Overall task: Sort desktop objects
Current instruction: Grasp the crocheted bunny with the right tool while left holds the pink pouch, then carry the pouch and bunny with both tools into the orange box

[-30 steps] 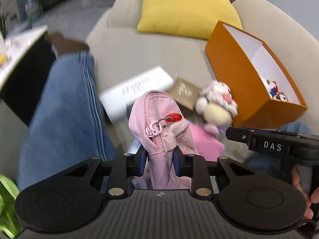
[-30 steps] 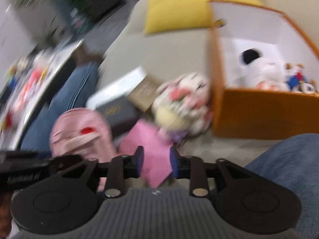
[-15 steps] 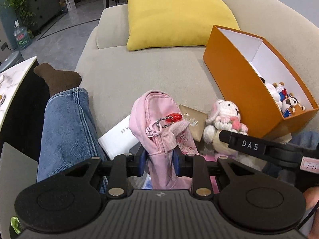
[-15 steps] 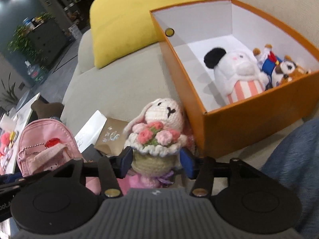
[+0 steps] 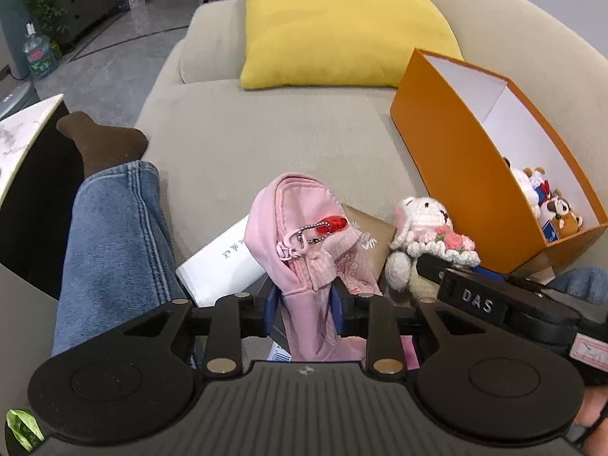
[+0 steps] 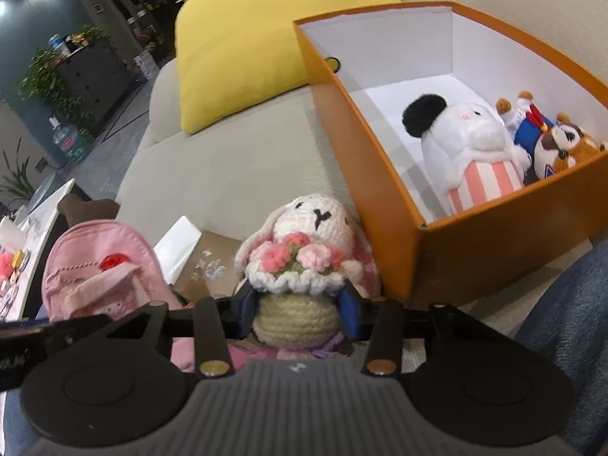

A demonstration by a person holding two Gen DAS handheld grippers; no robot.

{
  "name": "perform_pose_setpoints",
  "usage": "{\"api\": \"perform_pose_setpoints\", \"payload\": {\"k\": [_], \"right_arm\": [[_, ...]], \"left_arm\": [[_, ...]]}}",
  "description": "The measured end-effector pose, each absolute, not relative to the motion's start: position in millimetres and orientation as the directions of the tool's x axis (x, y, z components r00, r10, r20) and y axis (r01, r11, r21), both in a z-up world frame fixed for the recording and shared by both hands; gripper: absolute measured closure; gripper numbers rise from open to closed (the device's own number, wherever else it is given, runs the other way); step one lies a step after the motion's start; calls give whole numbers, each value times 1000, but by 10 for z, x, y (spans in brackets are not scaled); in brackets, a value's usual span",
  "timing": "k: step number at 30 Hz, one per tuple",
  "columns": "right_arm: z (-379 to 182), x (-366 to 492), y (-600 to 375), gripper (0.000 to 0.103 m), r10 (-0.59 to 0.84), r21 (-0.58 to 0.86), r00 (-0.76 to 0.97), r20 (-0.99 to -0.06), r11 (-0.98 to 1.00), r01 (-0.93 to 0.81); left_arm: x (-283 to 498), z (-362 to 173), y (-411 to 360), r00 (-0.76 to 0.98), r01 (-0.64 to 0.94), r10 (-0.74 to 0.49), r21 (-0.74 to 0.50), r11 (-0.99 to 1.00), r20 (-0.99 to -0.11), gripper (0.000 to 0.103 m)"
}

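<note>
Two grippers are at work. The left gripper [image 5: 304, 313] is clenched on one pink pouch [image 5: 304, 243], which stands up between its blue pads with a red charm on a bead chain at its front. The right gripper [image 6: 298, 313] has its jaws around the tan base of one crochet bunny [image 6: 307, 250]; they have just been closing, and both pads touch the base, so it grasps the toy.

One orange box [image 6: 475, 250] sits by the sofa's backrest, open at the top and white inside. In it lie three plush toys: a white one with a black ear and striped bottom [image 6: 471, 148], a blue-dressed one [image 6: 528, 125] and a brown-and-white one [image 6: 566, 144].

Beside the pouch lie one white carton [image 5: 224, 262] and one tan card [image 6: 209, 266], with a dark box partly hidden beneath them.

All of this rests on a beige sofa [image 5: 273, 133], near its front edge. One yellow cushion [image 5: 338, 26] leans at the far end. A person's leg in jeans [image 5: 114, 235], with a brown sock, lies along the sofa's left edge. Beyond are a grey tiled floor, a dark cabinet with plants, a water bottle and a marble-topped table.
</note>
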State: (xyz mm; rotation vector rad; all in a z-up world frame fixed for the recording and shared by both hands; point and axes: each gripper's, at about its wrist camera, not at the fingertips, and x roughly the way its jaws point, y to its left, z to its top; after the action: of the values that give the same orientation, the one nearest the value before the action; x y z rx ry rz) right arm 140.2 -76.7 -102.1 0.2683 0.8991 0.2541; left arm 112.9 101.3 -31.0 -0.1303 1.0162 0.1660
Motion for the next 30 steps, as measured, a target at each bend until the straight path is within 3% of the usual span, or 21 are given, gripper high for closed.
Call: {"api": "perform_pose_setpoints", "payload": {"k": [8,15,19,23,30], "right_arm": [[-597,1103,-881,58,432,375,631,-645,898,-231],[-101,876,-1299,58,522,436,699,-489,840,-322],[139,915,-1729,58,513,488,748,-420,823,-291],[242,1101,-2149,58,459,506,787,-412,834,-221],[138,1455,-2798,58,397,600,822,-409,796,-85]], "left_arm": [[928,26,964,572,-200,75,-50,978,-817,71],[881,449,720,639,-126,44,-48,991,-768,71],[1025,674,488,668,-43,-31,-80,996,-744,71],[1351,818,139,666,61,-85,-59,996,-741,71],[2190,700,-439,522,231,-156,-37,972,-838,71]]}}
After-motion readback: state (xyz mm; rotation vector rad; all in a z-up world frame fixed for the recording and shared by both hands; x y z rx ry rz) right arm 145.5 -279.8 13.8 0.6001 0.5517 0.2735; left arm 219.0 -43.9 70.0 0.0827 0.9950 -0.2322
